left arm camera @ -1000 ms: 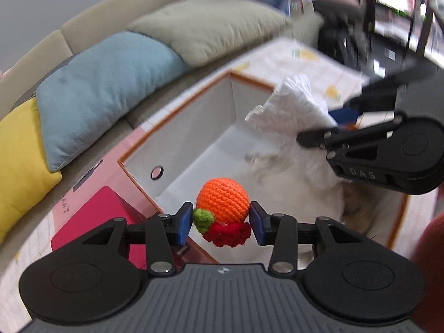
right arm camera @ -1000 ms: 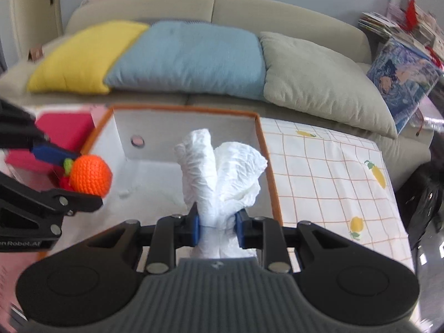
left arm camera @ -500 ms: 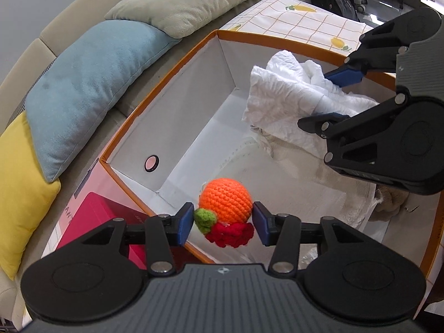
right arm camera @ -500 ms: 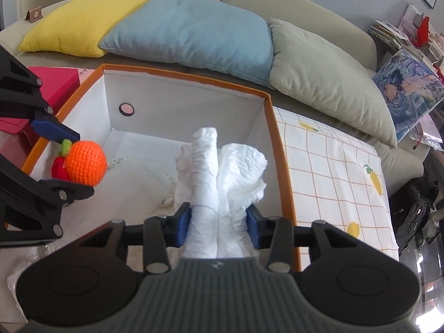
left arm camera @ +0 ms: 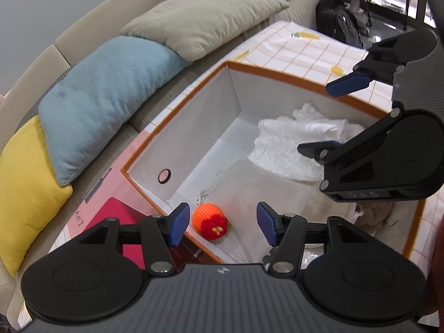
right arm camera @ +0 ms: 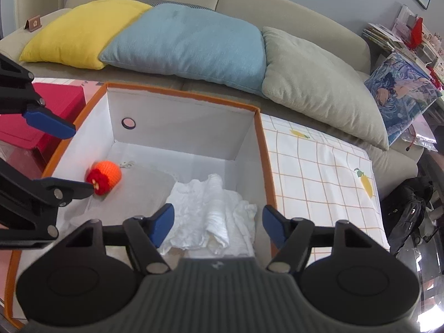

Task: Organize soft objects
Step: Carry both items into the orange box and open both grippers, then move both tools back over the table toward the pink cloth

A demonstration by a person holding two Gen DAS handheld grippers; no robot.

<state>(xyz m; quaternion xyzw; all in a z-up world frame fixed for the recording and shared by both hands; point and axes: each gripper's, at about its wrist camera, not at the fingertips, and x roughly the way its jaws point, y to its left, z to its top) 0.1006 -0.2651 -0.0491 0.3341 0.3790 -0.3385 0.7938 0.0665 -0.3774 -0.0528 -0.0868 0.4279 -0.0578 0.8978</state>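
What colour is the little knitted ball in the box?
The small crocheted ball is bright orange with a red flower on one end, clearest in the left wrist view.

Open from above – orange-rimmed box (right arm camera: 260, 149), bare floor at far wall; crochet ball (right arm camera: 106, 176) blocking left, white cloth (right arm camera: 211, 216) heaped near-right – cushions (right arm camera: 191, 41) crowding beyond.

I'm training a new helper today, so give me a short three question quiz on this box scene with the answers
1. True or false: the crocheted orange toy lies inside the orange-rimmed box.
2. What lies below the right claw?
A. white cloth
B. yellow pillow
C. red book
3. Fill in: neither the left claw nor the right one grips ____.

Key: 1 true. 2 A, the white cloth. 3 anything; both sets of jaws are opening, nothing pressed between them.
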